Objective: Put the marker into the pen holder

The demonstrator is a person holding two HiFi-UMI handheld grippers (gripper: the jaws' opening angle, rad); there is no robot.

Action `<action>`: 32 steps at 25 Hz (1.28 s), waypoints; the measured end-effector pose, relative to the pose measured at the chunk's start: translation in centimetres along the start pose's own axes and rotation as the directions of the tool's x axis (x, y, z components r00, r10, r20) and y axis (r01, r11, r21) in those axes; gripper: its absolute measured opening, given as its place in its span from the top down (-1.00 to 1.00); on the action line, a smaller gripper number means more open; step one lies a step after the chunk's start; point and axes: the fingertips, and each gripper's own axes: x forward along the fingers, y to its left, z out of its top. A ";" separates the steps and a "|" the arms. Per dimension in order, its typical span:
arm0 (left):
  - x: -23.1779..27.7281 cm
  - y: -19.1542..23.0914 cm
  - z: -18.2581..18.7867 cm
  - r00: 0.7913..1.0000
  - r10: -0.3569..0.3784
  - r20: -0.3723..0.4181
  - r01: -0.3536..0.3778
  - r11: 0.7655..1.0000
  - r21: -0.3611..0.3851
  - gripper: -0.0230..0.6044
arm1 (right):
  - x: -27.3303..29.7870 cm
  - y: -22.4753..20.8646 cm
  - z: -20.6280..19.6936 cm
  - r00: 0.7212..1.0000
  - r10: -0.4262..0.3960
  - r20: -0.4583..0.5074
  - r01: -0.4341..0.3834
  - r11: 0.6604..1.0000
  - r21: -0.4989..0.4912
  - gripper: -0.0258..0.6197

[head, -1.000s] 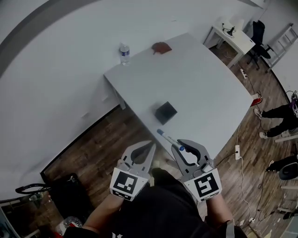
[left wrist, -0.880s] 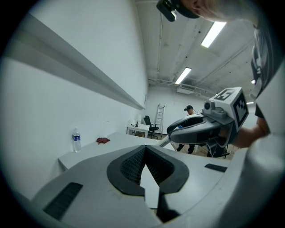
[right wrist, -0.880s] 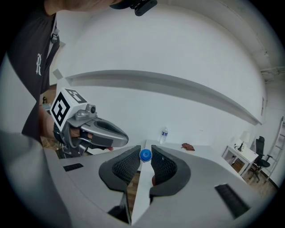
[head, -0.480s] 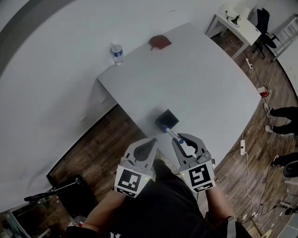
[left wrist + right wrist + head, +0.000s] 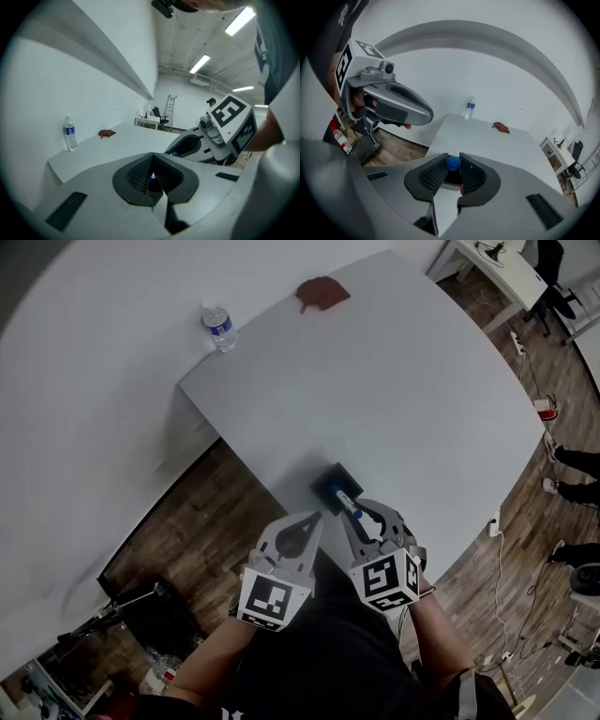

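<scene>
A black square pen holder (image 5: 333, 486) stands near the front edge of the white table (image 5: 403, 381). My right gripper (image 5: 359, 514) is shut on a white marker with a blue cap (image 5: 349, 504). The marker slants forward, and its front end reaches over the holder's near rim. In the right gripper view the blue cap (image 5: 453, 162) sits between the two ribbed pads. My left gripper (image 5: 312, 519) hovers just left of the right one, over the table edge. Its jaws are shut with nothing between them (image 5: 154, 182).
A water bottle (image 5: 218, 327) stands at the table's far left corner, and a red cloth (image 5: 322, 289) lies at the far edge. Wooden floor runs left of and below the table. A second desk (image 5: 492, 263) is at the top right, and a person's legs (image 5: 577, 465) and cables are at the right.
Both grippers have moved forward and up to the table. The marker's front end, short of the pen holder a second ago, now reaches over its near rim.
</scene>
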 end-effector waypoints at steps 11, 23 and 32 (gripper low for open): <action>1.7 1.6 -2.2 0.997 0.040 -0.063 -0.043 0.998 -0.047 0.91 | 5.2 0.2 -3.4 0.989 0.001 -0.145 -0.018 0.994 -0.112 0.67; 0.6 2.4 -3.5 0.994 0.073 -0.085 -0.078 0.995 -0.069 0.91 | 6.4 2.5 -1.5 0.991 0.093 -0.093 -0.098 0.994 -0.050 0.61; 0.1 1.5 -2.2 0.998 0.056 -0.037 -0.058 0.997 -0.060 0.91 | 3.3 2.4 1.5 0.997 0.077 0.011 -0.078 0.997 0.007 0.61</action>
